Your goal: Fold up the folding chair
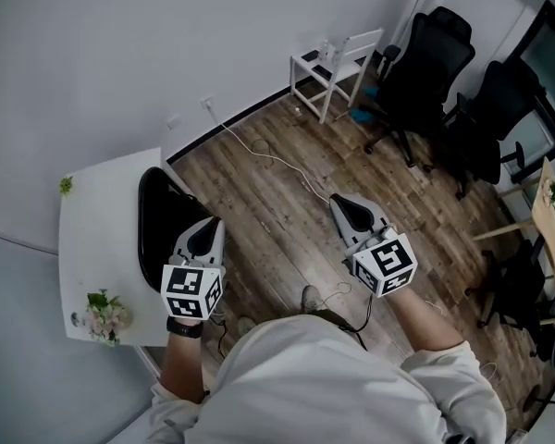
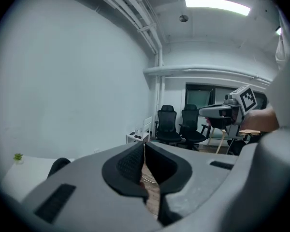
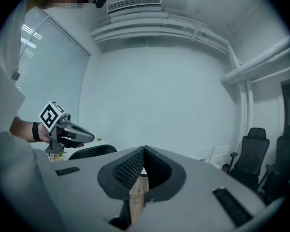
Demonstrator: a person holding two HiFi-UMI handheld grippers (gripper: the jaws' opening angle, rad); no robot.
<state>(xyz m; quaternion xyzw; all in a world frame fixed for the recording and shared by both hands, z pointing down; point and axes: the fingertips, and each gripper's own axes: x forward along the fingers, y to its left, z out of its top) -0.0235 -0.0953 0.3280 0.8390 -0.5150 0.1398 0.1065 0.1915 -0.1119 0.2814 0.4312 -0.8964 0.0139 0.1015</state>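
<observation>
The person wears a pale grey cloth shirt (image 1: pixel 333 377) whose sleeves leave the forearms bare, and a black wristband (image 1: pixel 183 327) on the left wrist. The left gripper (image 1: pixel 210 222) and the right gripper (image 1: pixel 339 202) look alike: light grey moulded shells that taper to two jaws lined with black ribbed pads, with narrow black slots set into the shell. At the rear sit the left white marker cube (image 1: pixel 192 291) and the right white marker cube (image 1: pixel 386 265), both printed with black square patterns.

Wood floor (image 1: pixel 259 211), white table (image 1: pixel 97 239)
A white cable (image 1: pixel 277 160), office chairs (image 1: pixel 425 63) and a black chair (image 1: pixel 162 220) beside the table rest on the floor; flowers (image 1: pixel 106 314) sit on the table.
</observation>
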